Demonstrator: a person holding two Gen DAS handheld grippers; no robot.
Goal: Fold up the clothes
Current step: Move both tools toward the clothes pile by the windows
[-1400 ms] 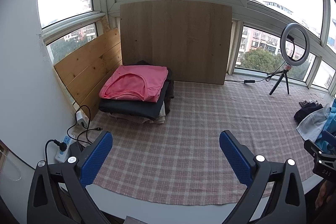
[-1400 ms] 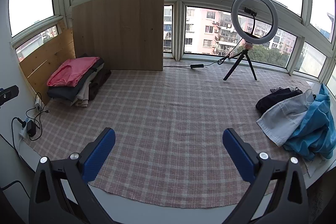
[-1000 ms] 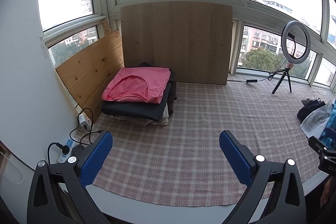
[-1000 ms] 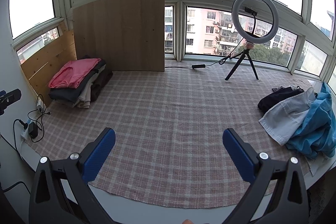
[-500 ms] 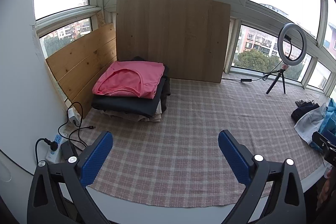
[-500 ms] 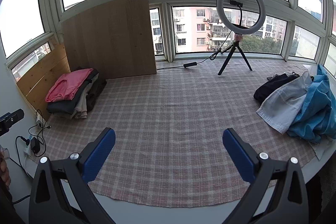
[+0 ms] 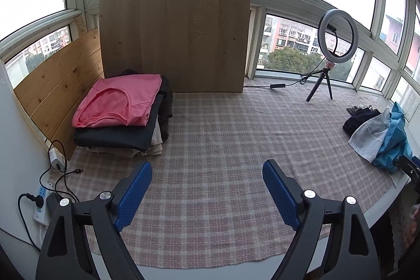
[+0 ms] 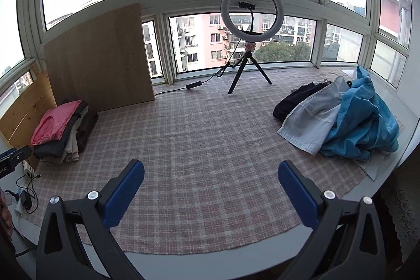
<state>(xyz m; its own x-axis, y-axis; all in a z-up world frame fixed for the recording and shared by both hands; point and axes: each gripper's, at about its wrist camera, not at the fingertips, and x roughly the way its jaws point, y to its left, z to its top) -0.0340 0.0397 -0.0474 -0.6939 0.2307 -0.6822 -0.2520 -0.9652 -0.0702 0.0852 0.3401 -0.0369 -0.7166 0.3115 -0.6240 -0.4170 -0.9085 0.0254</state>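
Surface: plaid cloth (image 8: 204, 138) over the window platform
Far left: folded stack (image 8: 63, 133)
Right: unfolded heap (image 8: 341, 120)
Far: ring light tripod (image 8: 248, 70)

Woven plaid cloth (image 7: 215, 148), matt wooden board (image 7: 178, 36), soft folded fabrics (image 7: 118, 104)

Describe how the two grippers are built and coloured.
Both match. The left gripper and right gripper each have two black plastic arms with triangular cut-outs and silver round screw heads. Each arm ends in a blue textured pad. No cable or sleeve shows on either.
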